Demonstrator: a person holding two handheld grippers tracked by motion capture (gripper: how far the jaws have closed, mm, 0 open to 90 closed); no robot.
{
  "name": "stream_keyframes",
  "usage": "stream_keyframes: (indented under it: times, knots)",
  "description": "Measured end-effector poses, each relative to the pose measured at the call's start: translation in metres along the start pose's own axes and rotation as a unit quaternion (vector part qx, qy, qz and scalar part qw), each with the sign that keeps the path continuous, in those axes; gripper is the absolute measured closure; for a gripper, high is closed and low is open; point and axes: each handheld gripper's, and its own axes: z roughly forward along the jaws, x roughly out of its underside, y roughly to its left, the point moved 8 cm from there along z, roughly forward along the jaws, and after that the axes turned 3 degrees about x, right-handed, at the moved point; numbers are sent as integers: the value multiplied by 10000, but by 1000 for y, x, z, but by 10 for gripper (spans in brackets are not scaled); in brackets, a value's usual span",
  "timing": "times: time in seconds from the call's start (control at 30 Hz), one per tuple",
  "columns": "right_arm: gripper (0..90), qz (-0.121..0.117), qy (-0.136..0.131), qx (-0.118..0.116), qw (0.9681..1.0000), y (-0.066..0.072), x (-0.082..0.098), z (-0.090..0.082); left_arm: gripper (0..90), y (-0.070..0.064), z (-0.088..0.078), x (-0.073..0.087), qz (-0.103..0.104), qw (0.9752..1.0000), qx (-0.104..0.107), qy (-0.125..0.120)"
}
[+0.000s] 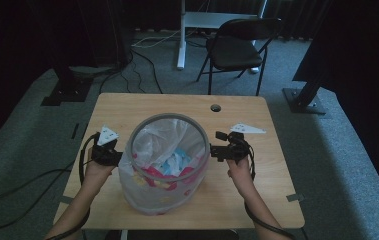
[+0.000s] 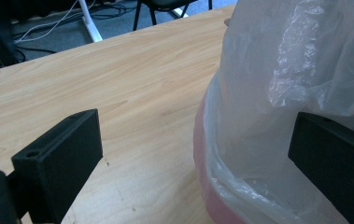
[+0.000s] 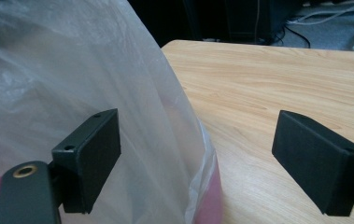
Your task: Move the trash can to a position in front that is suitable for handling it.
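A pink flowered bin [image 1: 149, 181] lined with a clear plastic bag [image 1: 164, 134] stands in the middle of the wooden table [image 1: 257, 200], with blue and white scraps inside. My left gripper [image 1: 113, 152] is at the bin's left side. In the left gripper view it [image 2: 195, 154] is open, with the bag's [image 2: 277, 84] folded-over edge and the pink wall [image 2: 207, 186] between its jaws. My right gripper [image 1: 216, 150] is at the bin's right side. It [image 3: 198, 149] is also open, and the bag [image 3: 72, 74] hangs between its jaws, in front of the left one.
A cable hole [image 1: 215, 107] sits near the table's far edge. Beyond the table stand a black folding chair [image 1: 237, 45] and a white desk leg [image 1: 181, 40]. Cables [image 1: 22, 195] trail over the grey carpet at the left, and black stand bases [image 1: 304, 97] flank the table.
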Motion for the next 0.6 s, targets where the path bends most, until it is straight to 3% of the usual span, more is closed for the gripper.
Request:
stream_keyframes:
  times: [0.27,0.43,0.6]
  knots:
    - [146,80,-14,-110,9999,14,10,-7,29,-7,-15,8,134,9999,-29,-7]
    - [146,-41,-16,-136,9999,21,14,-13,29,-11,-23,13,145,9999,-6,8]
    - [146,2,-25,-202,9998,27,19,-15,29,-14,-30,17,180,9998,-14,-14]
